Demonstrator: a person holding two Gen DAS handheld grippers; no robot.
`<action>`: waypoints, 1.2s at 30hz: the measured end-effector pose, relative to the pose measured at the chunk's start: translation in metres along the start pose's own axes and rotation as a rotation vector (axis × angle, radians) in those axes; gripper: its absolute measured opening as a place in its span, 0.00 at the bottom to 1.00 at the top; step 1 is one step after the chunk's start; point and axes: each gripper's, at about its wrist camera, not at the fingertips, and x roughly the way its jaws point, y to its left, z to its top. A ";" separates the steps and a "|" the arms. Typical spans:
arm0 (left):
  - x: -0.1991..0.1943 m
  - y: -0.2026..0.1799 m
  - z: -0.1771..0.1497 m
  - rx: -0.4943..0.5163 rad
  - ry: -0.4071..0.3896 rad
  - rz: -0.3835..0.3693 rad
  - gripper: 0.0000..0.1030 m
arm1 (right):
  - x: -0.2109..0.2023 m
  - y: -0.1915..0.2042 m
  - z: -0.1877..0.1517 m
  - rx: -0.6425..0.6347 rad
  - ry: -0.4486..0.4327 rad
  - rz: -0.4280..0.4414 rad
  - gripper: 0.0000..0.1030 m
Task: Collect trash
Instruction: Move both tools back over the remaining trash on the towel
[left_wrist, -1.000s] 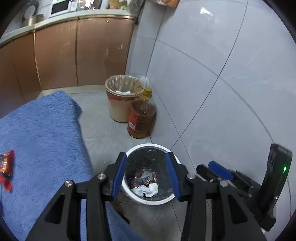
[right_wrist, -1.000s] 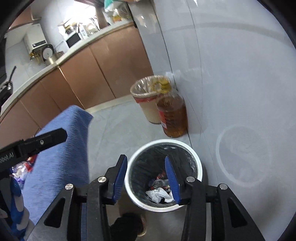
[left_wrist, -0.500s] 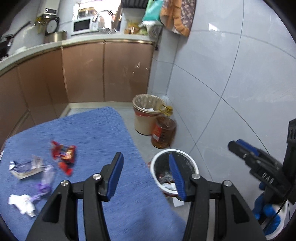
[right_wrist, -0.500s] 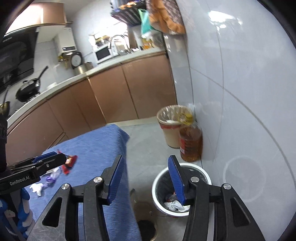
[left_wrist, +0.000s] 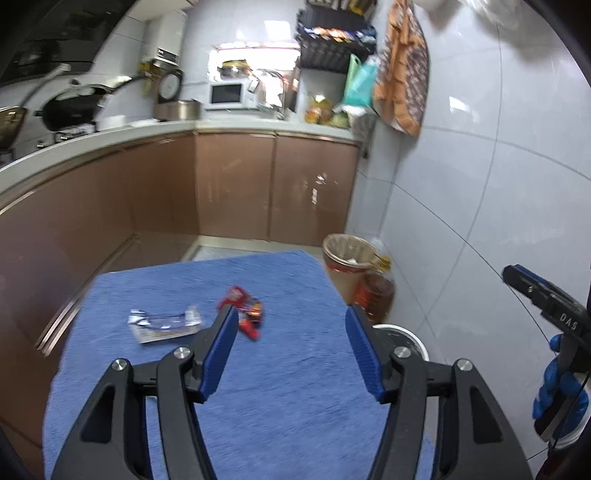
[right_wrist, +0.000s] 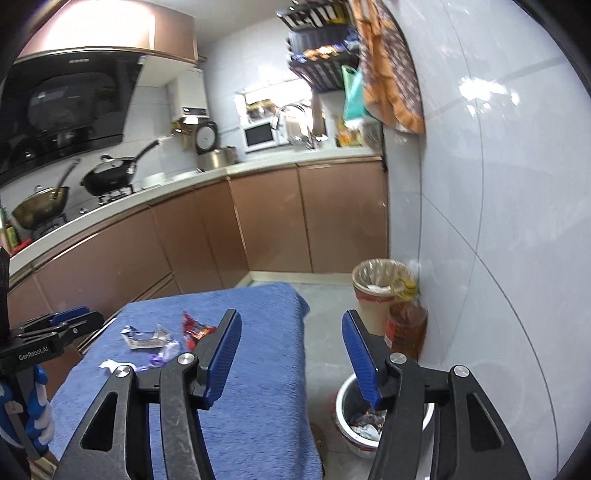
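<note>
A blue cloth (left_wrist: 280, 369) covers a table; on it lie a red wrapper (left_wrist: 245, 312) and a silvery clear wrapper (left_wrist: 164, 325). My left gripper (left_wrist: 290, 349) hovers above the cloth near them, its jaws opening with nothing between them. In the right wrist view the red wrapper (right_wrist: 195, 330), the silvery wrapper (right_wrist: 144, 338), a purple scrap (right_wrist: 162, 356) and a white scrap (right_wrist: 109, 365) show. My right gripper (right_wrist: 290, 356) hangs over the cloth's right edge, jaws opening and empty. A white trash bin (right_wrist: 351, 424) with trash inside stands on the floor below it.
A lined beige bin (right_wrist: 376, 295) and an oil bottle (right_wrist: 406, 328) stand against the tiled wall (right_wrist: 498, 258). Brown cabinets (left_wrist: 236, 188) with a counter, pans and a microwave run behind the table. A blue-gloved hand (left_wrist: 557, 398) holds the other gripper at the right.
Both grippers rose and swung away from above the white bin toward the blue-covered table. Their jaws widened. The wrappers on the cloth came into view.
</note>
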 end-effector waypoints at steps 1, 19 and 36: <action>-0.009 0.008 -0.002 -0.009 -0.010 0.015 0.58 | -0.005 0.005 0.002 -0.010 -0.011 0.009 0.53; -0.081 0.075 -0.035 -0.135 -0.047 0.141 0.62 | -0.054 0.039 0.008 -0.078 -0.101 0.098 0.60; -0.015 0.119 -0.055 -0.201 0.078 0.169 0.62 | 0.002 0.028 -0.013 -0.055 0.023 0.083 0.62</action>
